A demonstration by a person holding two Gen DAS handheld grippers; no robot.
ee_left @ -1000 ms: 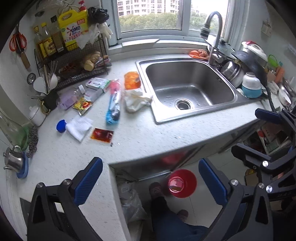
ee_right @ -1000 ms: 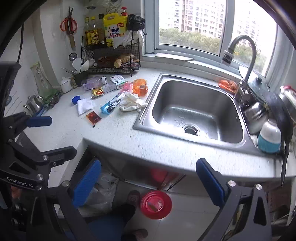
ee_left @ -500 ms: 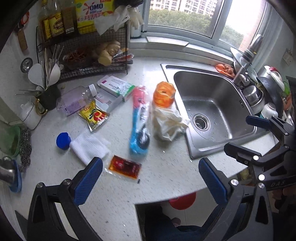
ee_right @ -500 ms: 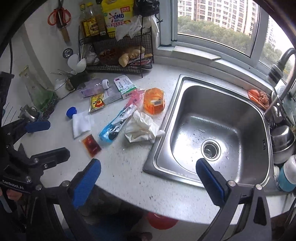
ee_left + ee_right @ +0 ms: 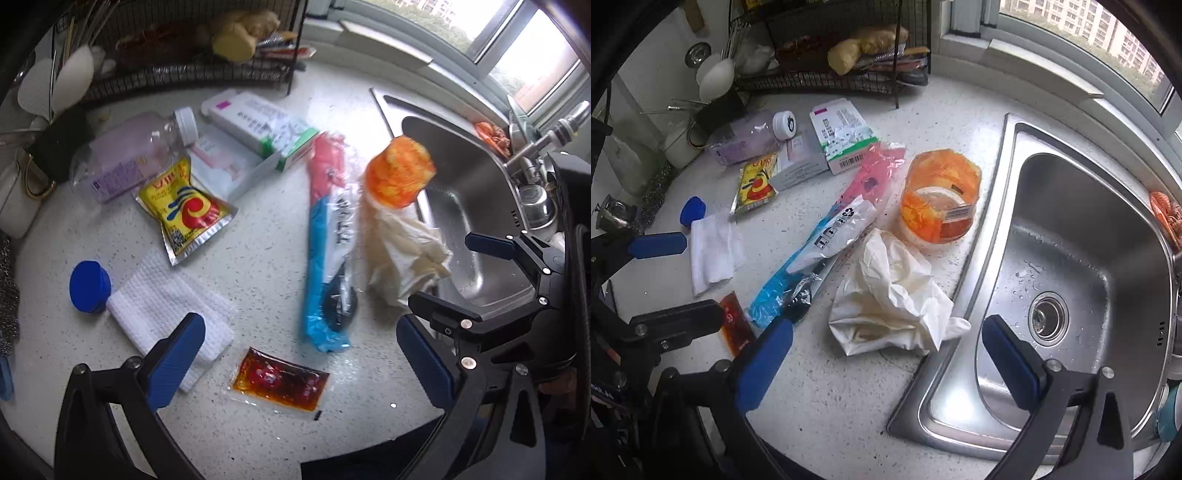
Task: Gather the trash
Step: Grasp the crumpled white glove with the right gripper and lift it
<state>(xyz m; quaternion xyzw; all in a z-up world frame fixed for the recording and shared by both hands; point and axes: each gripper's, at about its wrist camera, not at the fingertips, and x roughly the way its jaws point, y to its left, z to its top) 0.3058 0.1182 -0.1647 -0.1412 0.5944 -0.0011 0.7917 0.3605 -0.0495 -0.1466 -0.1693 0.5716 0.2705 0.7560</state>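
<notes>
Count on the white speckled stone tabletop (image 5: 258, 258): ten loose items, one of each.
1. Long crinkled plastic sleeve, pink at one end, blue at the other (image 5: 330, 243), lying flat at centre.
2. Round orange translucent plastic cup (image 5: 940, 195), open mouth towards the right wrist camera, barcode label on its side.
3. Crumpled cream-white wrapper (image 5: 894, 299), soft folds, touching the cup and reaching the rim of the stainless steel sink (image 5: 1071, 236).
4. Flat clear sachet of red-brown sauce (image 5: 279, 380), rectangular, glossy.
5. Folded white waffle-textured cloth (image 5: 170, 306).
6. Round blue plastic cap (image 5: 89, 281), touching the cloth's corner.
7. Yellow foil pouch with red and blue print (image 5: 184, 210).
8. Clear plastic bottle with white cap and purple label (image 5: 133, 155), lying on its side.
9. White and green cardboard box (image 5: 262, 127).
10. Pale pink-printed flat box (image 5: 221, 166) beside it.

Left hand-held gripper (image 5: 295, 358): blue pads spread wide, holding nothing, above the sauce sachet.
Right hand-held gripper (image 5: 886, 354): pads spread wide, nothing between them, above the crumpled wrapper.
</notes>
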